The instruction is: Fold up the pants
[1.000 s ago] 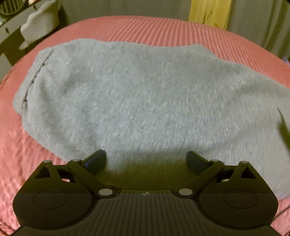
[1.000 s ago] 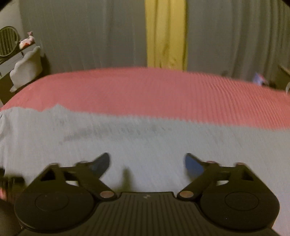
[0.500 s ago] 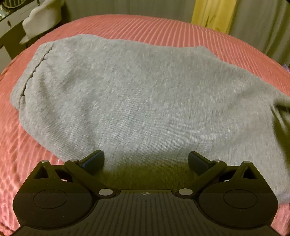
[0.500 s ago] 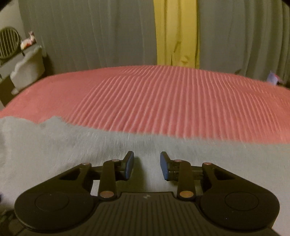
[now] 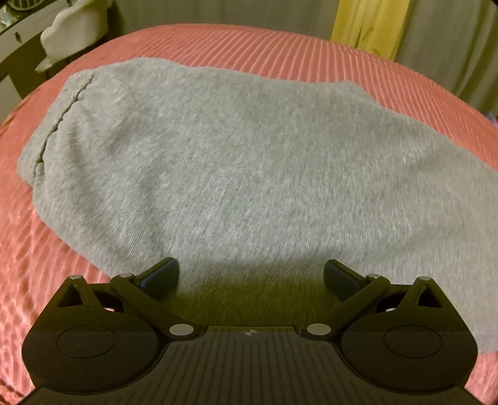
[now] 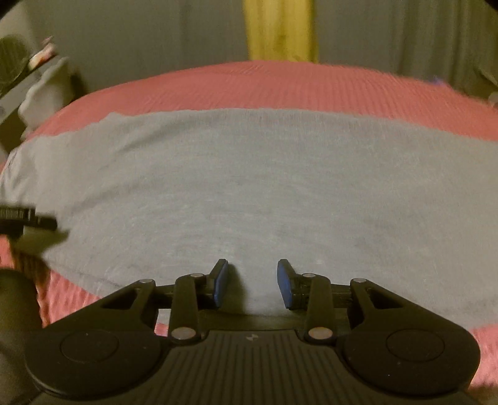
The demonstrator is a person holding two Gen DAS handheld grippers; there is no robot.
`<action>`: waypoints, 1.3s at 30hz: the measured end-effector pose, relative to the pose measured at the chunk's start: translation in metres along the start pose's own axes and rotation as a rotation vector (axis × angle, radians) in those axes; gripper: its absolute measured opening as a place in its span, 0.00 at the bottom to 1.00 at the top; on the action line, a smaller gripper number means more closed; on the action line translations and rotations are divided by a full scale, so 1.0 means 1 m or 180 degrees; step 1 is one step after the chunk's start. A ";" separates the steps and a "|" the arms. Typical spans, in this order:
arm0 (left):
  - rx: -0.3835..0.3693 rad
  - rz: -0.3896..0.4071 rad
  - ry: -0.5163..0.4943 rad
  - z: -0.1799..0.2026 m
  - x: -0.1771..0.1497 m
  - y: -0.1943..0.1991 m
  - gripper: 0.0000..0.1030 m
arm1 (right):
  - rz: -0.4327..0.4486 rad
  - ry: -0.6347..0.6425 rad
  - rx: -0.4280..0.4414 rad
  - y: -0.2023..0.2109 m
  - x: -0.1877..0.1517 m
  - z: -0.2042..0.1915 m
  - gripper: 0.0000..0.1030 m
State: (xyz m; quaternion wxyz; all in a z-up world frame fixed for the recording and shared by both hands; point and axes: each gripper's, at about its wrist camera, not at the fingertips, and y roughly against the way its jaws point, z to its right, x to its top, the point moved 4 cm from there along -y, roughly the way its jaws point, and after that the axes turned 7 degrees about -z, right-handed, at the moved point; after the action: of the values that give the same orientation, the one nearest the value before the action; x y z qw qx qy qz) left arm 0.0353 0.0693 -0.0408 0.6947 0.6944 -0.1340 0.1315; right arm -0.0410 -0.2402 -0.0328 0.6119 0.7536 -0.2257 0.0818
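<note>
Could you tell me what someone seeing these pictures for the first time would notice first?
The eye goes first to the grey pants lying flat across the ribbed pink bedspread, filling the middle of both views. Next come the black grippers low in each frame: the left gripper wide open over the near edge of the fabric, the right gripper narrower, jaws opening, gripping nothing. A yellow curtain stands out behind the bed.

a bed (image 5: 280, 40) with a ribbed pink cover carries grey pants (image 5: 236, 162), lying flat across it.
</note>
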 end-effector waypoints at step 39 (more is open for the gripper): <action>0.0072 -0.0056 0.0120 0.001 0.003 -0.002 1.00 | 0.1223 -0.3301 0.0572 0.077 -0.048 0.352 0.44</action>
State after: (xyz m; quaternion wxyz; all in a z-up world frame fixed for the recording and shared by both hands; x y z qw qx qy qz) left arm 0.0386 0.0687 -0.0417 0.6903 0.7007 -0.1132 0.1400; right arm -0.1707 -0.5776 -0.0675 0.3282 0.6897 -0.6225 -0.1706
